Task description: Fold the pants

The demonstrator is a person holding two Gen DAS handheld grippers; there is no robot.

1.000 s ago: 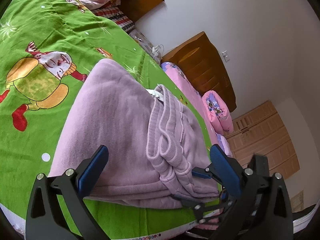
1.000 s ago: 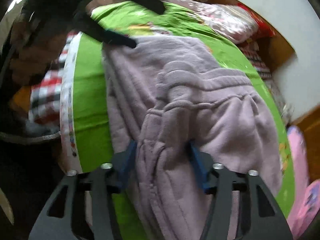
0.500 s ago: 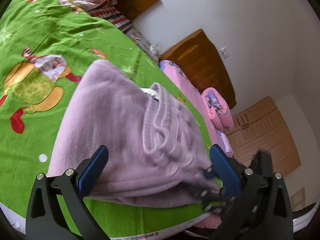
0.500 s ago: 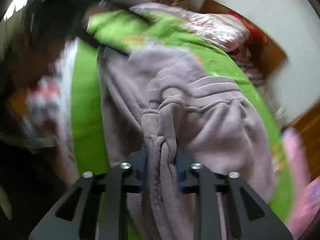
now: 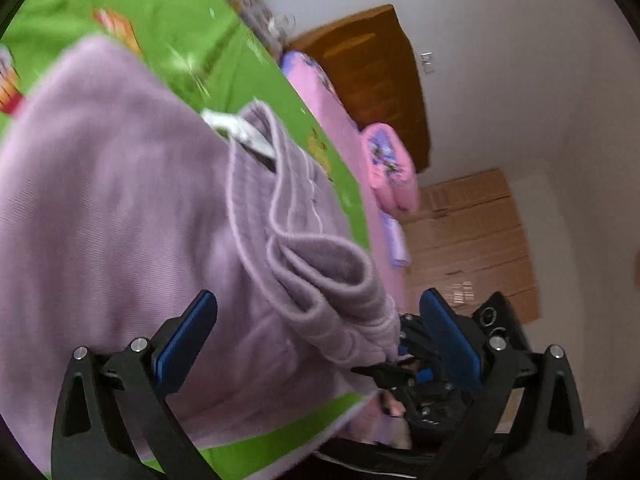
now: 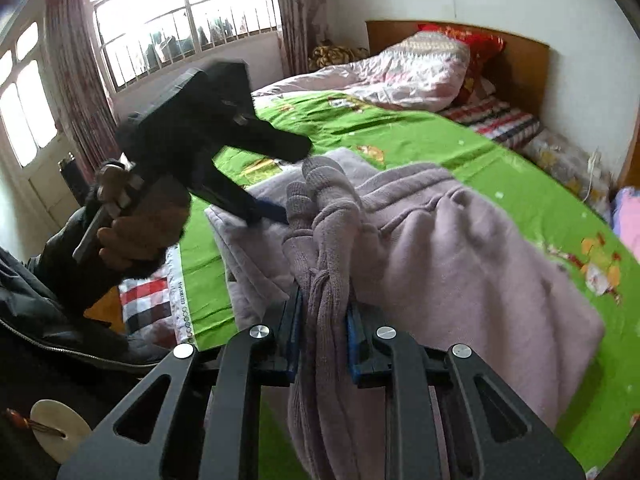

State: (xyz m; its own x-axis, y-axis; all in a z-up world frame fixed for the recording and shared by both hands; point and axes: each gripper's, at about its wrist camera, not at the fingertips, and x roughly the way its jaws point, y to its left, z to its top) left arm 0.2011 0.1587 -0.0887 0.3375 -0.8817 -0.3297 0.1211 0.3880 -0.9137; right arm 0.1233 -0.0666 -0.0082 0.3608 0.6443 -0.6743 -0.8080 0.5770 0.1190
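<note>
We see the lilac pants [image 6: 460, 248] lying on a bed covered by a green cartoon-print sheet [image 6: 520, 184], close to the bed's near edge. Our right tool [image 6: 323, 334] is clamped on the bunched ribbed waistband [image 6: 324, 240], its blue pads pressing the cloth from both sides and lifting it off the sheet. Our left tool [image 5: 316, 336] stands with its jaws wide apart, the pants' folded edge between them but untouched by either pad; in the right wrist view a hand [image 6: 136, 236] grips its handle above the pants. Beyond the pants, at the head of the bed, a pink quilt [image 6: 404, 72] lies against a wooden headboard [image 6: 520, 64]. A barred window [image 6: 180, 20] with curtains stands behind the bed. Stacked cardboard boxes [image 5: 472, 240] line the white wall past the bed's far side.
</note>
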